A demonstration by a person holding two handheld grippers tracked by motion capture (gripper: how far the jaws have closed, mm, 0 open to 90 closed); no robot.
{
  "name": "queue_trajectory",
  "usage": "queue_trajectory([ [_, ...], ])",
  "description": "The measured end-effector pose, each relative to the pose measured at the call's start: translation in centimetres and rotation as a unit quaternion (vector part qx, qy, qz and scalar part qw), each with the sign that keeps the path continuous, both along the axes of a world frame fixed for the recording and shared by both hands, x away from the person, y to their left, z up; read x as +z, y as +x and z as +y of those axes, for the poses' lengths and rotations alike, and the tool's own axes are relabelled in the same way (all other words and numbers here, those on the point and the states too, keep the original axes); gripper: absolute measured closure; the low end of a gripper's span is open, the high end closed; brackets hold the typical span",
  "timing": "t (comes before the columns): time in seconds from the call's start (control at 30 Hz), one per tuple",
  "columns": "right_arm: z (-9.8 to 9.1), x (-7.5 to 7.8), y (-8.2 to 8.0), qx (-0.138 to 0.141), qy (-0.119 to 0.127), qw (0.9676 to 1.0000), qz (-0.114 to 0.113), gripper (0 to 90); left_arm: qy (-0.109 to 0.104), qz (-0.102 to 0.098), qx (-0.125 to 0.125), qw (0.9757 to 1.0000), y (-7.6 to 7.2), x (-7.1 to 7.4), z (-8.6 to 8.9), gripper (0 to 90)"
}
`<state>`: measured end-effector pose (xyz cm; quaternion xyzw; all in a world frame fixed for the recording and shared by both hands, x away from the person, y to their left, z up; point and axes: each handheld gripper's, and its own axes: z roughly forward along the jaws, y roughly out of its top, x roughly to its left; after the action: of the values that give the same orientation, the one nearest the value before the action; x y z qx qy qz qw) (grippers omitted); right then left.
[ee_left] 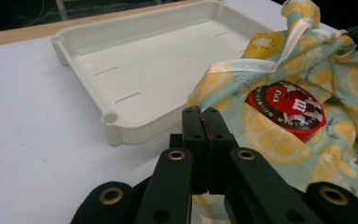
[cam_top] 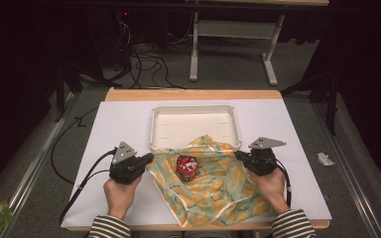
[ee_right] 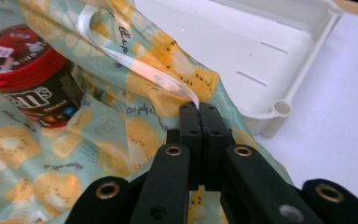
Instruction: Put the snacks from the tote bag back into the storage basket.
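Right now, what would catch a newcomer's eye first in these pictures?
The lemon-print cloth spread on the white table, with a red-lidded candy tub standing on it. The left tongs and right tongs each pinch an edge of it. Behind it lies a white tray, nothing in it.

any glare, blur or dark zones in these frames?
High view: table well lit, surroundings nearly black, soft overall. Left gripper view: jaws blurred up close, tray and can sharper. Right gripper view: white ribbon glares, cloth soft.
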<state>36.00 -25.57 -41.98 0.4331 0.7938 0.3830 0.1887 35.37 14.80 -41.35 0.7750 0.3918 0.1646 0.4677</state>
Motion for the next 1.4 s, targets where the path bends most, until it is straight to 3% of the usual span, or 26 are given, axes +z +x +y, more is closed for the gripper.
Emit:
queue_trajectory([
  [0.17,-0.1,-0.7,0.2,-0.006,-0.006,0.9998,0.02,90.0,0.016,0.016,0.002,0.9997,0.4,-0.6,-0.4,89.6],
  [0.57,0.0,-2.1,0.7,-0.007,-0.025,0.9987,0.043,90.0,0.051,0.056,0.003,0.9971,1.1,-2.3,-1.4,89.6],
  [0.73,0.1,-2.7,0.7,-0.004,-0.033,0.9979,0.056,90.0,0.052,0.073,0.003,0.996,1.3,-3.0,-1.7,89.6],
  [1.0,0.3,-3.0,1.0,-0.006,-0.033,0.9976,0.061,90.0,0.058,0.089,0.009,0.9943,1.8,-3.8,-2.1,89.7],
  [1.4,1.0,-3.2,1.3,-0.001,-0.032,0.9972,0.068,90.0,0.089,0.112,0.015,0.9896,2.3,-5.2,-2.7,89.8],
])
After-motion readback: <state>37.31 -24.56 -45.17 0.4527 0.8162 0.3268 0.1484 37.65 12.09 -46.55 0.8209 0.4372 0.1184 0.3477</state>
